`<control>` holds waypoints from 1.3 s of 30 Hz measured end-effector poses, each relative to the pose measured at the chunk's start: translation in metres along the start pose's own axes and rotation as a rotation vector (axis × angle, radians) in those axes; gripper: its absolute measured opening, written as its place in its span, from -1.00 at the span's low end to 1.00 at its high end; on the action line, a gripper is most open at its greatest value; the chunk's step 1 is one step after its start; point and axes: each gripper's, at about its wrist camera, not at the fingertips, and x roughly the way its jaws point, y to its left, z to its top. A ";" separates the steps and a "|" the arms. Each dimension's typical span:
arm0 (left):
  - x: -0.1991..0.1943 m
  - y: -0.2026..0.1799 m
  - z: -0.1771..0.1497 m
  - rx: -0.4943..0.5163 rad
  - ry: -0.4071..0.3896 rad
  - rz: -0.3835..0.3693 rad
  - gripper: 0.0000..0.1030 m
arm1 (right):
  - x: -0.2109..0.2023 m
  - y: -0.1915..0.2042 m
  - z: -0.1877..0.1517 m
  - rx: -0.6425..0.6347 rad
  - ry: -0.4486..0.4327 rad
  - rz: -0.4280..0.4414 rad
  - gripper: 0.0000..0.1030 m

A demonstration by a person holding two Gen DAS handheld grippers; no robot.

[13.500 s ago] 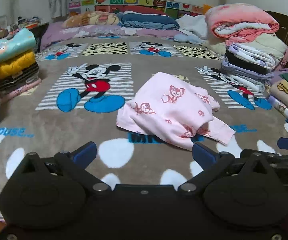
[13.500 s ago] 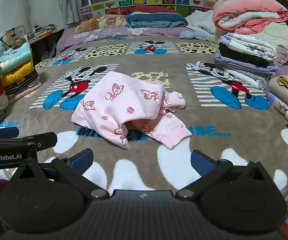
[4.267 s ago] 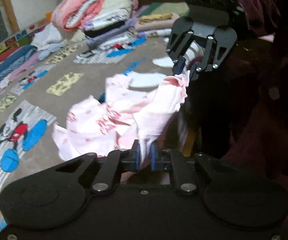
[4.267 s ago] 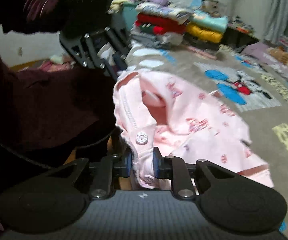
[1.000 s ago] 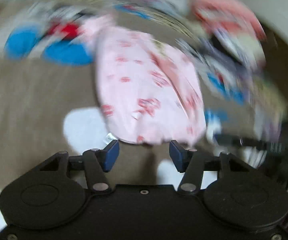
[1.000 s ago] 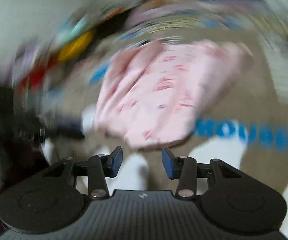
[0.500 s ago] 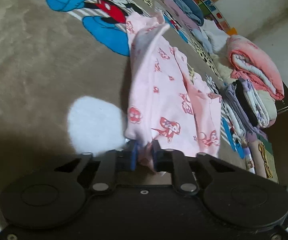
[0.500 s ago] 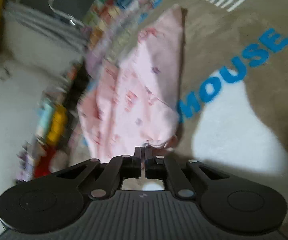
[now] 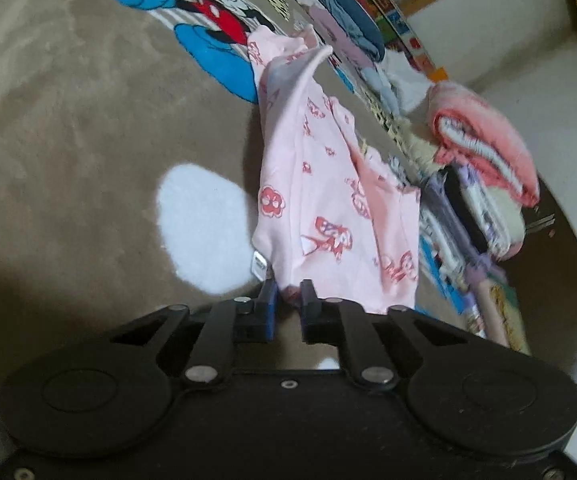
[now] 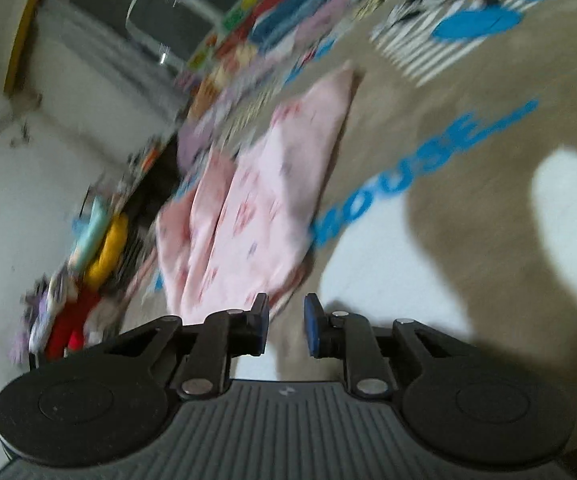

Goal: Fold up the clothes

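Observation:
A pink garment (image 9: pixel 320 184) with red prints lies stretched out on the brown Mickey Mouse blanket (image 9: pixel 88 128). My left gripper (image 9: pixel 288 310) is at its near corner. Its jaws are opening, and the corner with its white label still sits between the fingertips, loose. In the blurred right wrist view the same garment (image 10: pixel 256 208) lies just ahead and to the left. My right gripper (image 10: pixel 287 320) is opening too. Only blanket (image 10: pixel 468 160) shows between its blue pads, and the cloth's edge lies beside the left finger.
Stacks of folded clothes (image 9: pixel 472 208) with a rolled pink blanket (image 9: pixel 484 136) on top line the bed's right side. Another pile (image 10: pixel 100 248), yellow and red, stands at the left edge. Pillows (image 9: pixel 348 20) lie at the headboard.
Half a second ago both grippers were shut on the garment's near edge. Both jaws have now parted, and the right one has come off the cloth. Both views have rolled.

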 end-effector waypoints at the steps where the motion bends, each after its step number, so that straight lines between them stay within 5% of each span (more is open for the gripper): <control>1: 0.001 0.000 0.001 -0.014 0.002 -0.014 -0.66 | 0.003 -0.004 0.005 0.026 -0.014 -0.003 -0.56; 4: 0.002 -0.020 -0.002 0.036 0.049 -0.051 -0.66 | 0.020 -0.017 0.012 0.094 -0.037 0.015 -0.35; 7: 0.001 -0.063 -0.023 0.275 0.069 -0.034 -0.66 | 0.041 -0.012 0.015 0.031 -0.004 -0.011 -0.38; 9: 0.006 -0.094 -0.046 0.507 0.067 0.009 -0.66 | 0.046 -0.013 0.018 0.020 -0.003 0.011 -0.39; 13: 0.025 -0.145 -0.107 1.088 -0.102 0.234 -0.66 | 0.048 -0.030 0.020 0.089 -0.009 0.097 -0.40; 15: 0.038 -0.153 -0.120 1.203 -0.143 0.286 -0.66 | 0.048 -0.032 0.019 0.093 0.000 0.130 -0.43; 21: 0.071 -0.152 -0.141 1.386 -0.103 0.346 -0.66 | 0.049 -0.030 0.019 0.061 0.001 0.148 -0.43; 31: 0.087 -0.151 -0.138 1.431 -0.102 0.420 -0.67 | 0.054 -0.028 0.020 0.005 0.002 0.160 -0.43; 33: 0.092 -0.151 -0.141 1.461 -0.091 0.428 -0.88 | 0.054 -0.028 0.020 0.004 0.002 0.159 -0.43; 37: 0.092 -0.152 -0.168 1.698 -0.185 0.516 -0.97 | 0.055 -0.026 0.019 0.004 -0.004 0.154 -0.46; 39: 0.093 -0.149 -0.178 1.793 -0.183 0.536 -0.98 | 0.056 -0.024 0.018 -0.019 -0.004 0.121 -0.66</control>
